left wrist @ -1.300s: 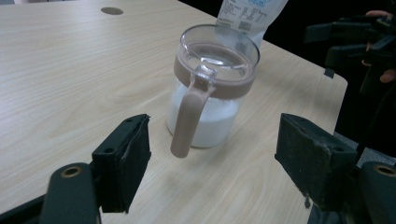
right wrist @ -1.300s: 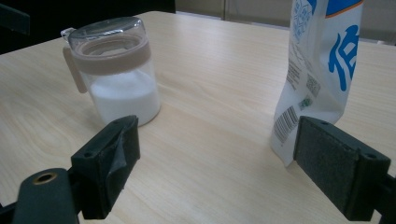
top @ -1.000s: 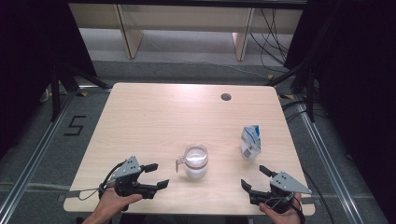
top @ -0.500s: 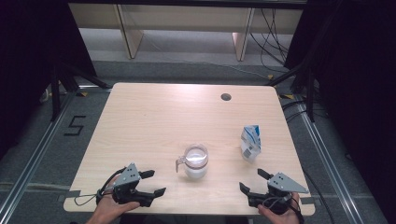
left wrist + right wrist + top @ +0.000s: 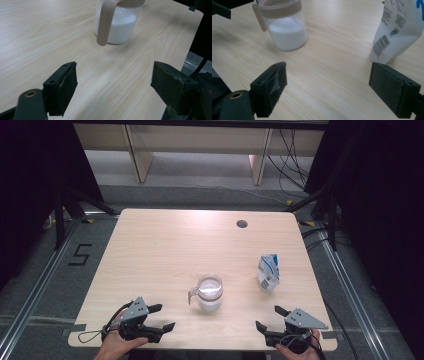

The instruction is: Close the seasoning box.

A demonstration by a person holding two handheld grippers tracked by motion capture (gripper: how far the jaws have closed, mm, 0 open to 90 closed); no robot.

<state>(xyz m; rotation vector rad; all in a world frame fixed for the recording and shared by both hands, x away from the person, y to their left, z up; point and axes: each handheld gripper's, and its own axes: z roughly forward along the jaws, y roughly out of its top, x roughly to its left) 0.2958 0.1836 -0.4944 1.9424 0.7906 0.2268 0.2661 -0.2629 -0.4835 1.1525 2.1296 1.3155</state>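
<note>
A clear jug (image 5: 209,292) with a beige lid and handle, part full of white powder, stands near the table's front middle. A white and blue bag (image 5: 268,272) stands upright to its right. My left gripper (image 5: 163,316) rests open at the front left edge, with nothing between its jaws. In the left gripper view the jug (image 5: 117,27) is ahead of the open left gripper (image 5: 115,82), handle toward it. My right gripper (image 5: 269,318) is open at the front right edge. The right gripper view shows the jug (image 5: 287,32) and bag (image 5: 397,32) beyond the empty right gripper (image 5: 328,85).
The light wood table (image 5: 165,250) has a dark round cable hole (image 5: 242,224) at its back right. A floor mark "5" (image 5: 80,254) lies left of the table. Metal rails and stand legs run along both sides.
My left gripper has drawn back toward the table's front edge and a little left. The right gripper has shifted slightly toward the front edge. Jug and bag stayed put.
</note>
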